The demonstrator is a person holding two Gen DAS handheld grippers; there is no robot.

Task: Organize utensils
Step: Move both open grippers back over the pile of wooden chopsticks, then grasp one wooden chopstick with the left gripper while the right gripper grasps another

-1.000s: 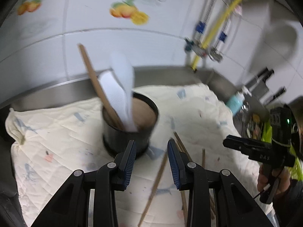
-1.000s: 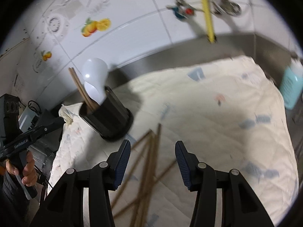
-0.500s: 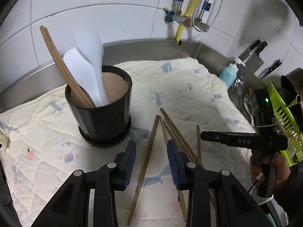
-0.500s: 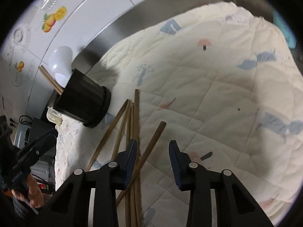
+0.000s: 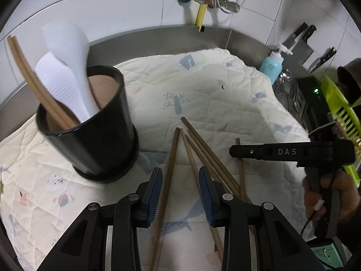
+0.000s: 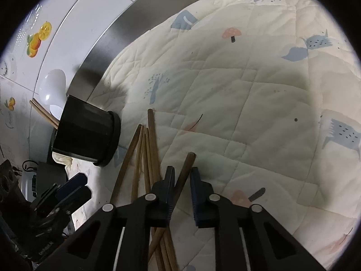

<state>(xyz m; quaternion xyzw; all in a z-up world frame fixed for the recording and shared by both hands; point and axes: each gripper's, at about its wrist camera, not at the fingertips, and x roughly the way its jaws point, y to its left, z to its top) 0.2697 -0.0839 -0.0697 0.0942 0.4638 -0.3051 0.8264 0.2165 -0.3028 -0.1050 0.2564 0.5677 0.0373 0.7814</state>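
I see a quilted cloth (image 5: 225,94), matt and stitched, under bare matt wooden chopsticks (image 5: 168,180). The holder (image 5: 94,140) is glossy black, probably plastic, though glare leaves me unsure. The two paddles (image 5: 67,76) in it look like white plastic, one dimpled. Behind runs a brushed metal rim (image 5: 158,36) and glossy tile (image 5: 135,2). My finger pads (image 5: 155,194) are ribbed blue.

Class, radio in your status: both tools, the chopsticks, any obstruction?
Left tool open over loose chopsticks. Right tool straddling one chopstick, grip unclear. Black holder upright, already holding utensils. Nothing blocking.
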